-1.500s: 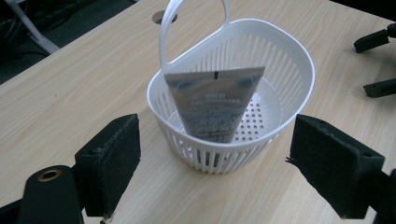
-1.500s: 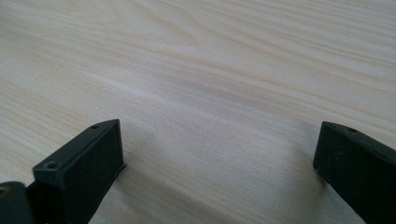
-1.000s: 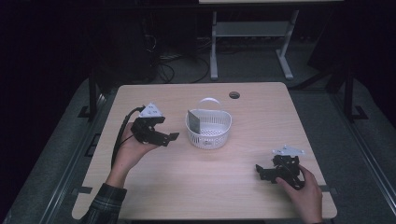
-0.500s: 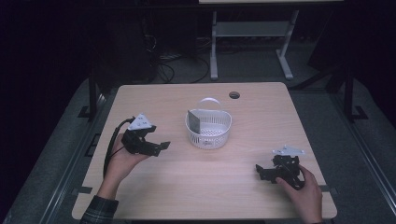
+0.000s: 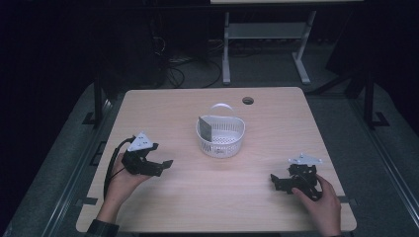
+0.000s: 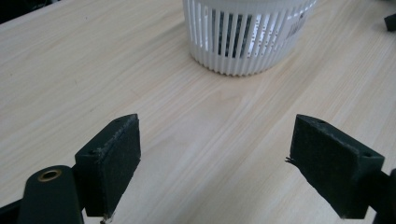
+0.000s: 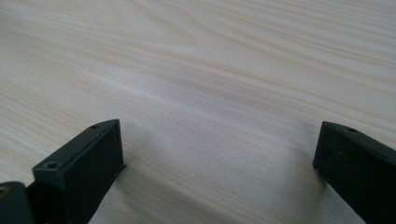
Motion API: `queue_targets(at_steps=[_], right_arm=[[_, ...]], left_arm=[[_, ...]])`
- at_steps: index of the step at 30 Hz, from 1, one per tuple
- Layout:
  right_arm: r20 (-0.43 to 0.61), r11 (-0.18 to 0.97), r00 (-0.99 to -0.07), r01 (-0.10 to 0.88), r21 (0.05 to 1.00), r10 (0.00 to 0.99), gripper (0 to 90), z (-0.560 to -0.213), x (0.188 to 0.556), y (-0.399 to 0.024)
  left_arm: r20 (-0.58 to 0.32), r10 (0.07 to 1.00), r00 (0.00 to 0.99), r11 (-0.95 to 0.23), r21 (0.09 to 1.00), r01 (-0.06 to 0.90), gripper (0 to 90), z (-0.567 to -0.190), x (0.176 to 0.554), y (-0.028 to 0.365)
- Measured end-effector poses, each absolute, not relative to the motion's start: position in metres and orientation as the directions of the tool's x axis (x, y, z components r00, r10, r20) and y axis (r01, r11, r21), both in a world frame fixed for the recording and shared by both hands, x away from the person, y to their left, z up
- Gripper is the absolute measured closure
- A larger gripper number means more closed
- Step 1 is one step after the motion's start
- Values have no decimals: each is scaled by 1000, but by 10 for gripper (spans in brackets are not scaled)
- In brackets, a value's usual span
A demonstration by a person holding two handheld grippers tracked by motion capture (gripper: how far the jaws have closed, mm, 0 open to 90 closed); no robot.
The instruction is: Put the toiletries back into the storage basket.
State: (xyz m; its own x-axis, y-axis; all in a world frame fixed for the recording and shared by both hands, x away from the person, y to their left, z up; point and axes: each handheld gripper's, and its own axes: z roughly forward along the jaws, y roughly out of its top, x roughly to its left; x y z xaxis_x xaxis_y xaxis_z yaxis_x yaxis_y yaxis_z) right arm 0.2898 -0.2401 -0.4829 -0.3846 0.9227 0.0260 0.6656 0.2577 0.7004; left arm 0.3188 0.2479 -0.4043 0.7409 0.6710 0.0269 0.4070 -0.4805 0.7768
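Observation:
A white slatted plastic basket (image 5: 220, 137) with a thin arched handle stands near the middle of the wooden table (image 5: 212, 197); a flat grey card-like piece leans inside against its left wall. The basket's ribbed side (image 6: 243, 42) is ahead of my left jaws. My left gripper (image 5: 167, 164) is held low at the table's left, pointing toward the basket, open with nothing between the jaws (image 6: 215, 158). Resting near the right front edge, my right gripper (image 5: 274, 181) is open over bare wood (image 7: 217, 158).
A round cable hole (image 5: 247, 100) is cut in the table's far edge. Beyond the table a white metal stand (image 5: 262, 34) and cables lie on the dark floor. Bare wood stretches between the two grippers.
My left gripper has drawn back from the basket toward the table's left front and come lower. The right gripper has stayed in place.

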Motion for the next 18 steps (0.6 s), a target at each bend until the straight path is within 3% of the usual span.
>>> queue_targets(at_steps=[18], right_arm=[[26,258,-385,666,700,923,10,-483,290,-240]], left_arm=[[22,706,708,-492,734,468,149,-442,301,268]])
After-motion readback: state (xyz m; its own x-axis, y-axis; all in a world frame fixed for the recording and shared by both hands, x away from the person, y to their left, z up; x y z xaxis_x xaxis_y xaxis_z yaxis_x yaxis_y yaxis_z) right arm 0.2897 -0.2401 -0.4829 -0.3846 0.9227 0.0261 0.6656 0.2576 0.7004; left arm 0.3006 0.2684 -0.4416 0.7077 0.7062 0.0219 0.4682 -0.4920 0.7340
